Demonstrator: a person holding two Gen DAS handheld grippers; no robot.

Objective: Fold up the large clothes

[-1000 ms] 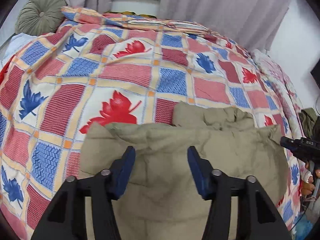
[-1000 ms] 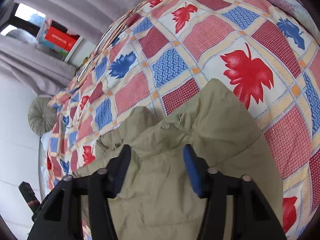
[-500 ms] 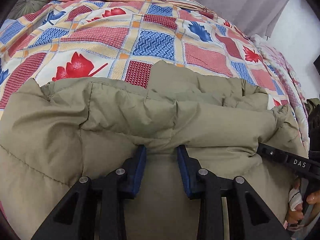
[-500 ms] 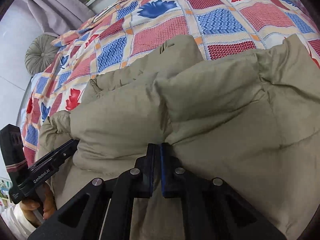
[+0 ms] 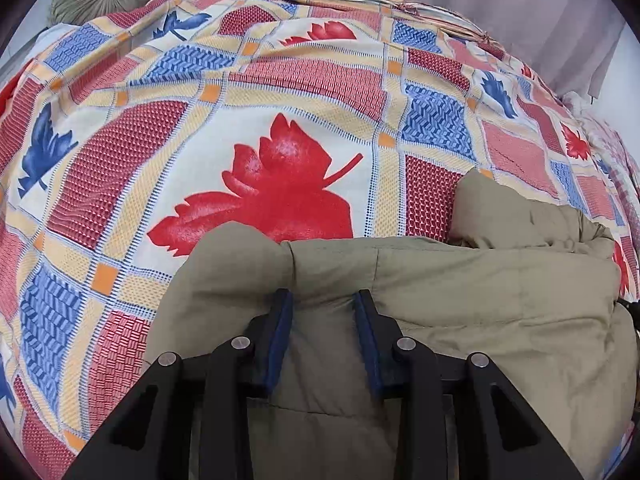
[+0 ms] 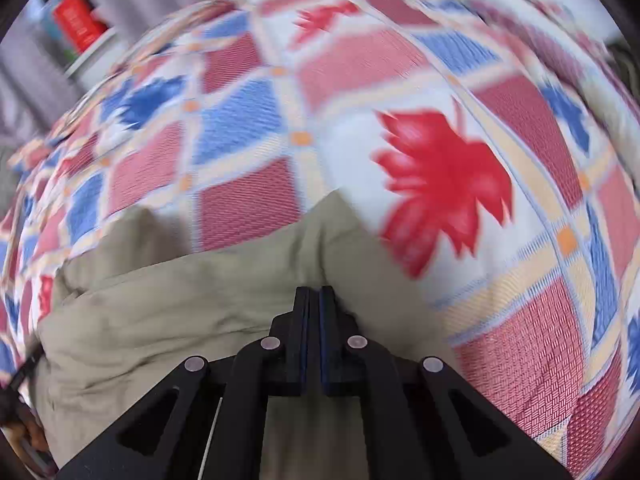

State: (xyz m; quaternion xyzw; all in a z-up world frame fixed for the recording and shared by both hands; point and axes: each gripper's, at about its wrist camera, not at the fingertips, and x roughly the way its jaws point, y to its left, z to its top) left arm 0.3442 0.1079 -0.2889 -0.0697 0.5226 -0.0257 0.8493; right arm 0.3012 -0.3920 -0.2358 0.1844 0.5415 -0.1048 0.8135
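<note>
Both grippers have dropped onto the jacket (image 5: 460, 300) since a second ago. The right gripper (image 6: 314, 300) has its jaws together on a pinch of its near edge; the left gripper (image 5: 324, 304) clamps a thicker fold. The jacket runs left to right across the bed (image 5: 280, 92), just beyond both jaws. No containers show.

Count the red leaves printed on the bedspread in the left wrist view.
6 that show, though the jacket may hide more. One big leaf mid-bedspread, one near the top, one cut off at the left edge, and three small ones at the right.
</note>
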